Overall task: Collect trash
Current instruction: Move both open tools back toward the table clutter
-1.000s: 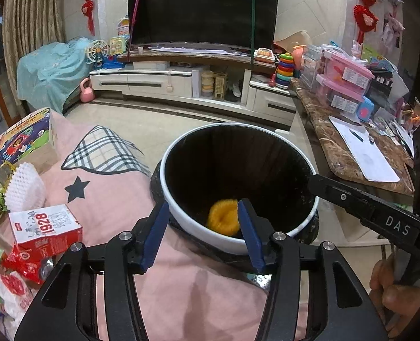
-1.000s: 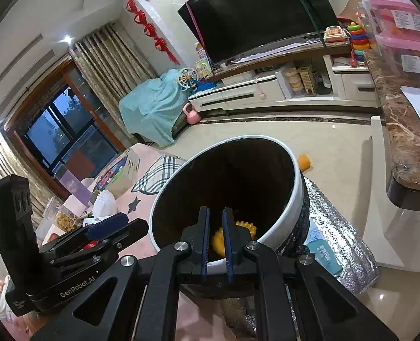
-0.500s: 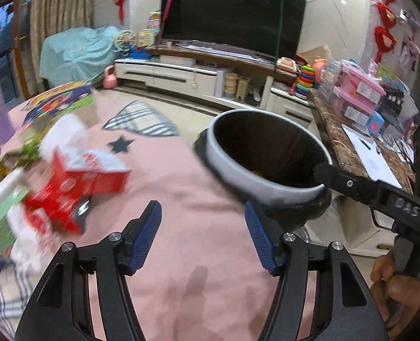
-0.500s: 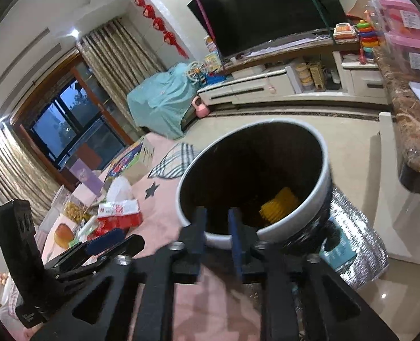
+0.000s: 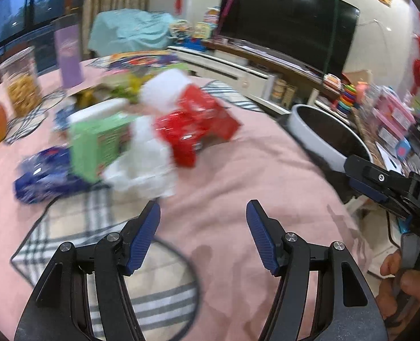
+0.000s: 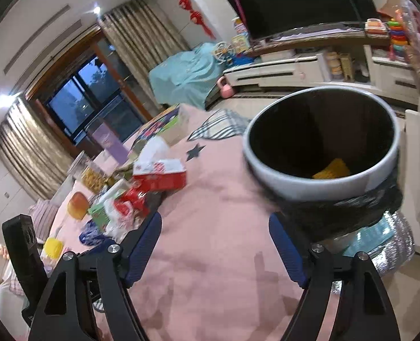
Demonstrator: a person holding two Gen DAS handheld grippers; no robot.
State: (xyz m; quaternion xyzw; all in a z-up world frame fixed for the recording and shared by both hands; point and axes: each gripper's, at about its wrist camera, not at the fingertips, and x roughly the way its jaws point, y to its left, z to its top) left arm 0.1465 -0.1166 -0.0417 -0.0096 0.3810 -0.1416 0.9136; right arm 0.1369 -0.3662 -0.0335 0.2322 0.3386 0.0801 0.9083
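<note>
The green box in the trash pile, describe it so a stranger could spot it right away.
Start at the pink tablecloth and find the heap of wrappers on it. The green box lies at the heap's near-left side, between a blue bag and white plastic. It is the only pale green thing there.

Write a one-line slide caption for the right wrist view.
Right gripper, jaws opening and empty, above the pink cloth beside the white bin holding a yellow piece.

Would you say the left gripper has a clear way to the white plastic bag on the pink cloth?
Probably yes. The left gripper is empty with its jaws apart, and only bare pink cloth lies between it and the white plastic bag just ahead.
</note>
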